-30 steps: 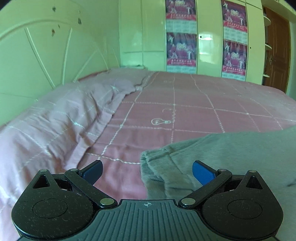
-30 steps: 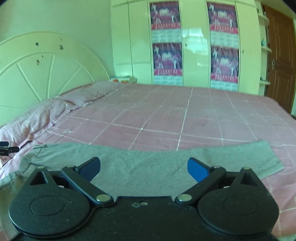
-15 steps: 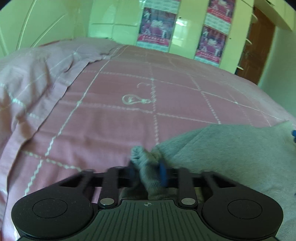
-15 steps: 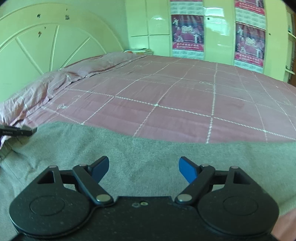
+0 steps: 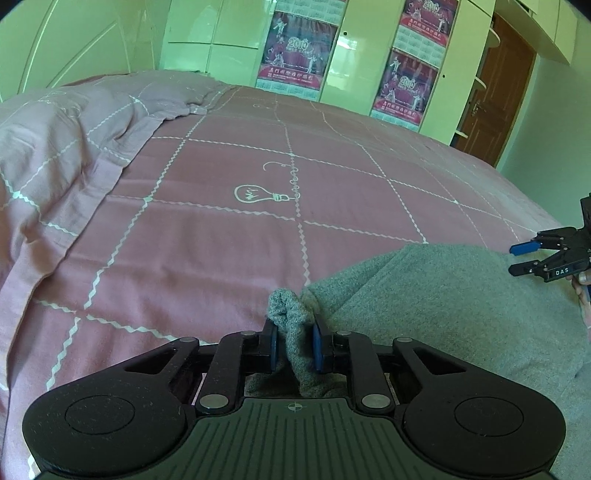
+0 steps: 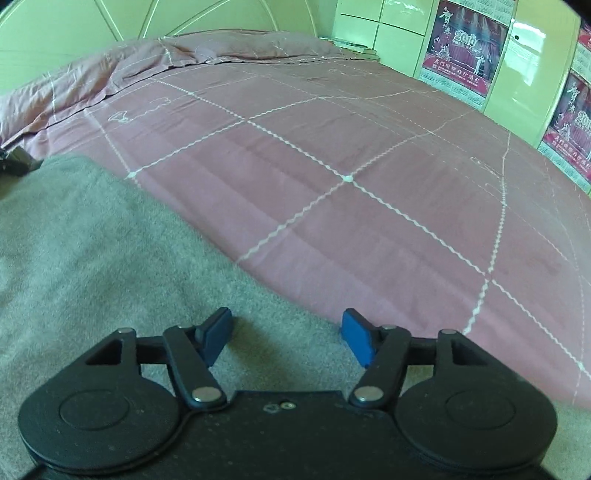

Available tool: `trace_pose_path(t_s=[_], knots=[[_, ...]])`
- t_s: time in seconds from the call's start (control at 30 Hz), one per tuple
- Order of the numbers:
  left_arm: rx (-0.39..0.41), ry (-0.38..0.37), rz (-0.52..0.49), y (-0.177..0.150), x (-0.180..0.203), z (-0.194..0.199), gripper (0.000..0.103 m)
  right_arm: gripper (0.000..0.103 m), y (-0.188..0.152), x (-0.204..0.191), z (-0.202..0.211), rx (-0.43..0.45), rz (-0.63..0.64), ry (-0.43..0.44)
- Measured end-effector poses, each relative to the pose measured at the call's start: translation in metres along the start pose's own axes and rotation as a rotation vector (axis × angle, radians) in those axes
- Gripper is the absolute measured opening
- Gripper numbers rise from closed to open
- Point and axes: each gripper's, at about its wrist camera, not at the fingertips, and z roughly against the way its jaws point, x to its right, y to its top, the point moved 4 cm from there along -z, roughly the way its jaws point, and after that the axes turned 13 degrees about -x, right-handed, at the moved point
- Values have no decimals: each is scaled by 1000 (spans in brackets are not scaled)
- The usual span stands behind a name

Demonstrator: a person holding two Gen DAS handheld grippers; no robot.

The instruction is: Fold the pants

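A bunched corner of the grey pants (image 5: 443,295) is clamped in the left gripper (image 5: 294,345), while the right gripper (image 6: 286,334) jaws are closing, still apart, over the pants' far edge, bare bed (image 6: 332,147) beyond.

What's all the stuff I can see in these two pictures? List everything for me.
pants: one, grey, flat on the near edge of the bed, one corner bunched up
bedspread: one, pink with white grid lines, covering the bed
pillows: pink, far left at the headboard
headboard: one, pale, behind the pillows
wardrobe: pale doors, far wall
posters: red, on the wardrobe doors
door: one, brown, far right
left gripper: black, blue pads, shut on the pants corner
right gripper: black, blue pads, closing over the pants, not yet gripping
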Motion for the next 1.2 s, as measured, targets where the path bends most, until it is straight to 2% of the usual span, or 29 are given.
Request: trace_pose_path(t_s=[0.03,0.07,0.1,0.13,0.17,0.27,0.33,0.43,0.57,0.67,0.7,0.73,0.77,0.83,0.87,0.93,0.97,1.1,1.2], knots=[[-1,0,-6,0,0,-1,18,51,1,0,-1,-1,12,9],[-4,-4,-3,1,0,-2,18,30,1,-1,0,2,11,23],[-9,-8,-1,1,0,-2,18,21,1,-2,0,-3,7,15],[-13,-7,-9,2,0,-3,18,4,1,-4,1,-8,18,0],[-15,-3,-22,3,1,-2,17,1,1,-8,3,-14,29,-13],[15,32,-61,7,7,3,14,0,0,-9,22,22,2,-42],[110,58,-128,10,20,22,14,0,-2,-11,51,82,-3,-62],[242,38,-191,11,34,64,14,0,-16,-20,106,162,7,-89],[347,3,-288,-12,54,126,14,0,-61,-43,178,228,42,-123],[373,19,-307,-53,68,160,15,0,-115,-78,209,230,118,-145],[368,8,-282,-67,69,166,16,0,-136,-90,215,220,120,-170],[342,14,-250,-86,72,169,21,1,-155,-99,217,214,115,-192],[318,42,-210,-104,73,172,44,22,-177,-108,220,216,81,-206],[299,84,-84,-138,75,181,76,34,-213,-116,227,238,-45,-143],[306,80,-51,-154,78,187,77,33,-227,-118,229,240,-112,-109],[256,118,51,-176,80,190,77,33,-249,-121,229,246,-220,-64],[241,114,115,-186,80,192,77,33,-256,-122,229,258,-265,-43],[237,80,284,-212,87,201,77,34,-260,-120,228,285,-397,13],[256,44,406,-225,91,204,77,34,-255,-121,229,318,-410,15]])
